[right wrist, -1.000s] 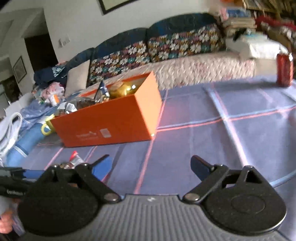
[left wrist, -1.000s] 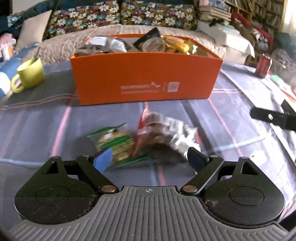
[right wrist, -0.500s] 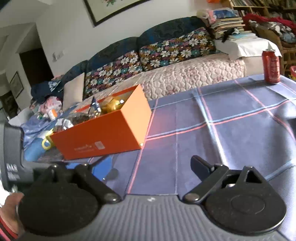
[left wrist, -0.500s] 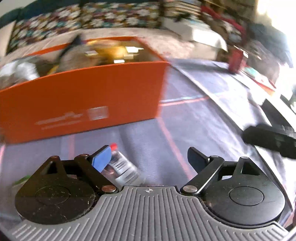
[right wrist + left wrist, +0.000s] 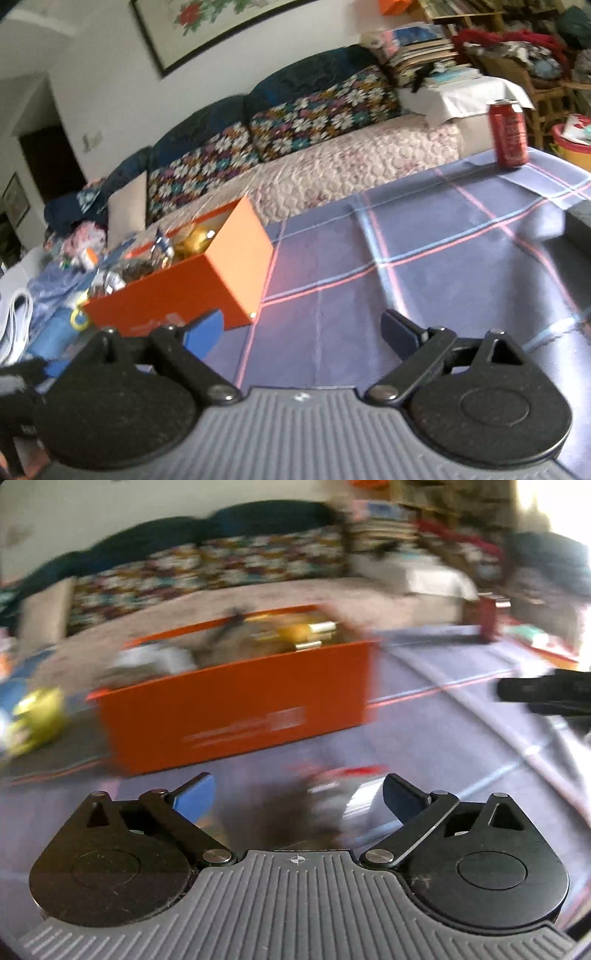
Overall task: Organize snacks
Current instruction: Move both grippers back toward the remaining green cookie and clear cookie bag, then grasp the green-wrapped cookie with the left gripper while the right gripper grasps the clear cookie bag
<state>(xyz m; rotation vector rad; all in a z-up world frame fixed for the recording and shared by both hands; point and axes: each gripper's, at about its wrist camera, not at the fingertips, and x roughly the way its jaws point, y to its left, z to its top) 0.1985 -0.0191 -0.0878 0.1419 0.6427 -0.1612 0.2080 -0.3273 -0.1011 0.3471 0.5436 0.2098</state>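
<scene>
The left wrist view is smeared by motion. My left gripper (image 5: 299, 792) hovers low over the plaid tablecloth (image 5: 424, 746), its jaws opening. A blurred silver and red snack packet (image 5: 343, 788) lies between the fingers, nearer the right one, and the pads do not press on it. The orange box (image 5: 236, 709) full of snack packets stands just beyond. My right gripper (image 5: 303, 328) is open over bare cloth with nothing between its fingers. It is right of the orange box (image 5: 173, 295).
A red can (image 5: 508, 134) stands at the table's far right corner. A yellow-green mug (image 5: 37, 716) sits left of the box. A floral sofa (image 5: 295, 125) runs behind the table. A gripper's dark tip (image 5: 546, 692) shows at the right edge.
The left view swung right, then back toward the box, and is now blurred. The green packet has left the view. The left jaws stand wider. The right view rolled and tipped up a little.
</scene>
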